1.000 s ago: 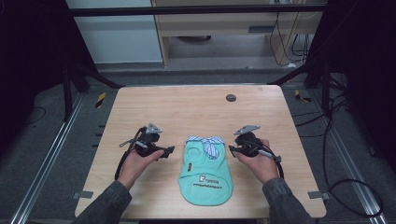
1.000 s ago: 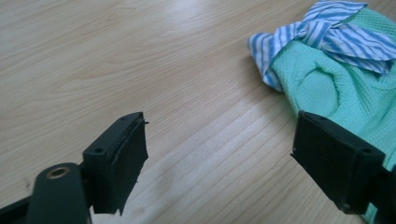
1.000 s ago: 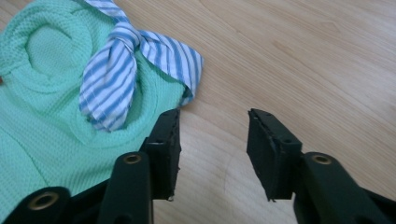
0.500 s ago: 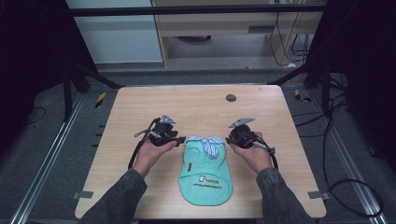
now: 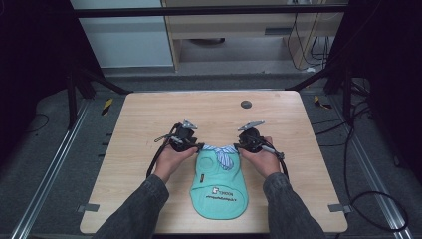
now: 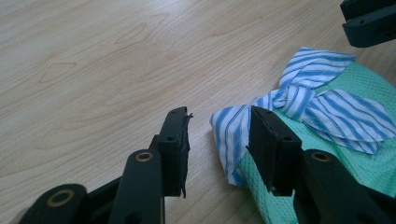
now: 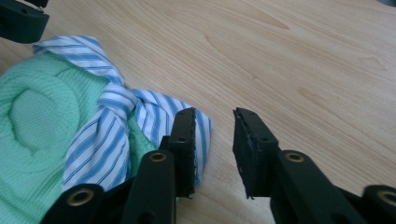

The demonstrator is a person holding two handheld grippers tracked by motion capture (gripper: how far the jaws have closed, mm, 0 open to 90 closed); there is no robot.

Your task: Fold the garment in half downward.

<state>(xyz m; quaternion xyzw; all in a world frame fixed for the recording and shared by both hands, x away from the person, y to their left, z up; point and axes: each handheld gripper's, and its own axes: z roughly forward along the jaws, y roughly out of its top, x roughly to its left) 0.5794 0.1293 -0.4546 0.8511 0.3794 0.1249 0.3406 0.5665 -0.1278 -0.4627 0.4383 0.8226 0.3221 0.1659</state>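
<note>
Wooden worktop, pale, seen from above; near its 6 o'clock edge a mint-green garment, flat, with a blue-and-white striped collar tied in a knot at the 12 o'clock end. On the green cloth, toward 6 o'clock, a small white label with dark print, seen upside down and too small to read with certainty. Small dark round disc on the worktop toward 12 o'clock, well apart from the garment.

Left tongs at 9 o'clock of the collar, held in the left hand, tips just at the cloth edge. In the left gripper view, left tongs parted to a moderate gap, with the striped collar end between the jaws and not squeezed; green knit at 3 o'clock of it.

Right tongs at 3 o'clock of the collar, held in the right hand. In the right gripper view, right tongs also parted, rather narrow, with bare wood between the jaws; the striped collar passing behind the jaw at 9 o'clock, green cloth further to 9 o'clock. Whether that jaw touches the stripe, cannot tell.

Grey sleeves entering from 6 o'clock.
</note>
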